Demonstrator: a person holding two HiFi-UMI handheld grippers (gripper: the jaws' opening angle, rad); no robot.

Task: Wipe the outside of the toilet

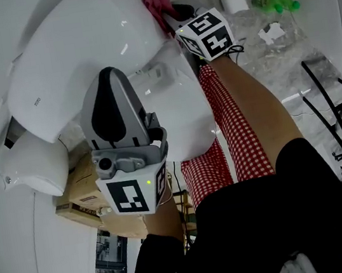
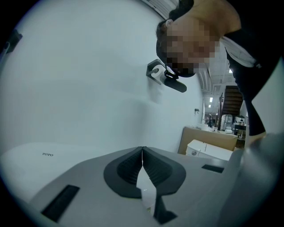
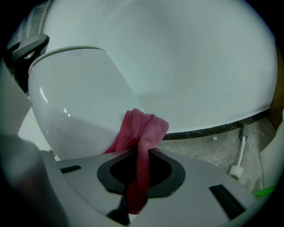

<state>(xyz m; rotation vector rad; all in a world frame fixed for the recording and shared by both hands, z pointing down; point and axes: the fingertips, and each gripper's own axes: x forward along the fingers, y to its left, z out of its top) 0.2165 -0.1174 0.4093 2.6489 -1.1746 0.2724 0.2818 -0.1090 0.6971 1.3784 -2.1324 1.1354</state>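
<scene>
Closest to the head camera, the left gripper (image 1: 108, 75) is held over the toilet (image 1: 79, 44). Its grey body is smooth and its two ribbed black fingers (image 2: 128, 166) are pressed together at the tips with nothing between them. Whether it touches the toilet cannot be told.

One glossy, rounded white toilet is seen, its lid down. A plain white wall (image 3: 186, 66) stands close behind it, edged at the bottom by a dark strip.

The right gripper (image 3: 141, 155) is reached past the bowl's far side. Its fingers are clamped on one pink cloth (image 3: 142, 128), soft and folded, whose bunched end is pressed against the curved outside of the bowl, low down near the floor (image 3: 199, 146).

That floor is of mottled grey stone and lies open beside the bowl. Further off, a green bottle (image 1: 275, 2) is lying on it. Two cardboard boxes (image 1: 80, 192) are stacked just beside the toilet on the other side.
</scene>
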